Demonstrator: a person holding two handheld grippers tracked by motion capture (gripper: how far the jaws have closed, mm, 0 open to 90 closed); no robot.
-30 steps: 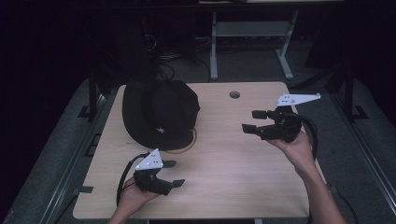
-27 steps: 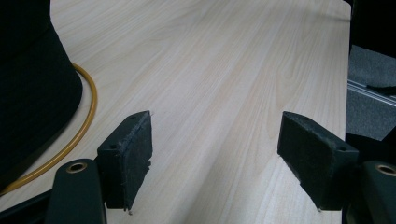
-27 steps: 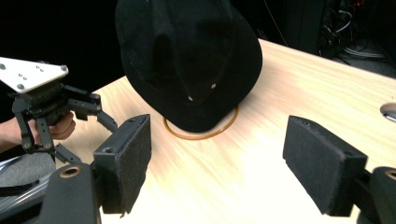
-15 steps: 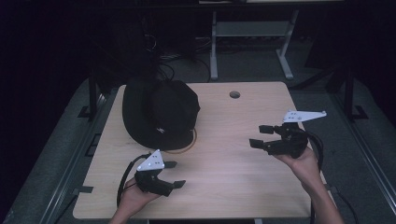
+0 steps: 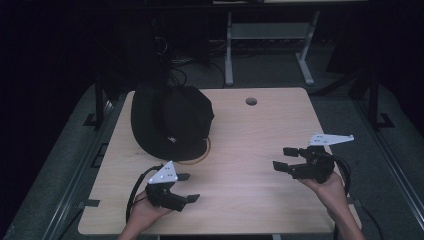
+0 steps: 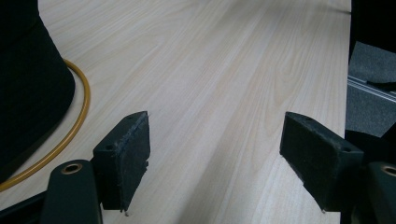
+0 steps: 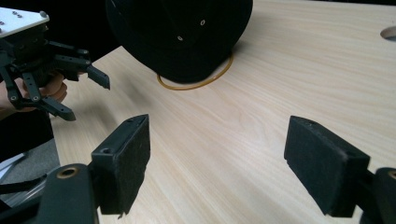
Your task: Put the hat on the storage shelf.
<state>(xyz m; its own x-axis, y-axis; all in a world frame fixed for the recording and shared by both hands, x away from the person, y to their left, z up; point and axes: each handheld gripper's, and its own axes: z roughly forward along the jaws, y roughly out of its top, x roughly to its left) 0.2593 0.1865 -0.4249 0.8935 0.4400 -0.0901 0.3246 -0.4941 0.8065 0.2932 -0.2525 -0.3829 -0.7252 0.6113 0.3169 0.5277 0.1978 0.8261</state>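
Hat (image 5: 170, 122) sits at bench (image 5: 240, 200) far-left, dome up, yellow ring (image 5: 200, 159) under its near edge. Left tongs (image 5: 186, 188) and right tongs (image 5: 284, 159) both spread, empty, well short of it. Approach low, pinch brim not crown; avoid snagging ring.

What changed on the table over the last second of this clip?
The right gripper drew back from the table's far right toward the person and sank closer to the tabletop, its jaws open and empty throughout. Nothing was taken hold of or let go. The left gripper stayed low at the near edge, open, and the black hat with the yellow ring under it did not move.
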